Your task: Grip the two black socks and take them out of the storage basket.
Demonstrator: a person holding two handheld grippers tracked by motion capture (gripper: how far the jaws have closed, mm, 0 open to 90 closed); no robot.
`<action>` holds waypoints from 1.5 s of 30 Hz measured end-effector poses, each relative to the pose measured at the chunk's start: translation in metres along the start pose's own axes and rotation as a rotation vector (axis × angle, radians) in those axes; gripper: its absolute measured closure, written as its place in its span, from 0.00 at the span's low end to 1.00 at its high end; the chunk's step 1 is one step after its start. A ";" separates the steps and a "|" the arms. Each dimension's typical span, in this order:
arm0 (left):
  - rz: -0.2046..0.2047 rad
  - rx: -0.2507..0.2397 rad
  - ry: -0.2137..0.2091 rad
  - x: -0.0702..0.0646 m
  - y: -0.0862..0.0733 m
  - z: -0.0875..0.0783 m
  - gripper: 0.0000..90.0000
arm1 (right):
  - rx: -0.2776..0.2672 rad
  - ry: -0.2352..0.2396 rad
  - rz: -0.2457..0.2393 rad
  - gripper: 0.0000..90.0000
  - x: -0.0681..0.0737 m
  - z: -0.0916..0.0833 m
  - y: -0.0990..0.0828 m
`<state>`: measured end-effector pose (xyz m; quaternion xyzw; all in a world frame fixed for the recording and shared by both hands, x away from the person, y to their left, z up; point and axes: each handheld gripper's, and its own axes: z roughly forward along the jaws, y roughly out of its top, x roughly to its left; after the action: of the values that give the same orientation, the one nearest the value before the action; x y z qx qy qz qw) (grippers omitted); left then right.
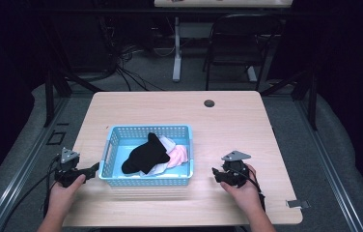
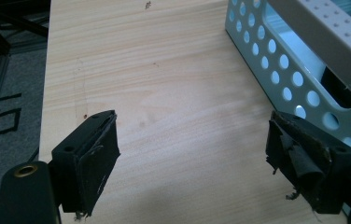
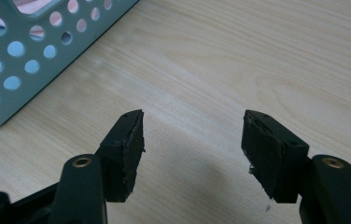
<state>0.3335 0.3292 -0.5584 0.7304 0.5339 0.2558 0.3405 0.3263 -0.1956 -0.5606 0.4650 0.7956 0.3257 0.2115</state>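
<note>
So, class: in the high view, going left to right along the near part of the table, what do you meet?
Left gripper → blue basket → black cloth → pink cloth → right gripper

No readable text or labels

Dark room; black folding chair behind wooden table.

The table is seen from above and in front, at a distance. The blue basket is caught close-up, low, by both gripper views from opposite sides.
</note>
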 end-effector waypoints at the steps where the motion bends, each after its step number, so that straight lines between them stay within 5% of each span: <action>1: -0.003 -0.003 -0.002 0.000 0.000 0.000 0.18 | 0.006 0.005 -0.005 0.43 0.000 0.000 0.000; 11: 0.038 0.036 -0.009 -0.002 -0.003 -0.001 0.20 | 0.004 0.022 -0.023 0.43 0.006 -0.002 0.005; 26: 0.012 0.035 -0.019 -0.001 -0.004 -0.002 0.20 | 0.021 0.028 -0.029 0.44 0.009 -0.002 0.006; 36: -0.002 0.022 -0.032 0.000 -0.005 -0.006 0.20 | 0.012 0.020 -0.031 0.42 0.017 -0.025 0.024; 40: -0.001 0.027 -0.032 0.000 -0.005 -0.005 0.20 | -0.003 0.085 -0.019 0.46 0.017 -0.034 0.039; 45: -0.006 0.024 -0.030 0.001 -0.005 -0.006 0.20 | -0.011 0.093 -0.119 0.47 0.027 -0.044 0.058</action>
<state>0.3259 0.3322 -0.5586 0.7366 0.5340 0.2376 0.3404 0.3197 -0.1652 -0.4892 0.4002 0.8290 0.3380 0.1960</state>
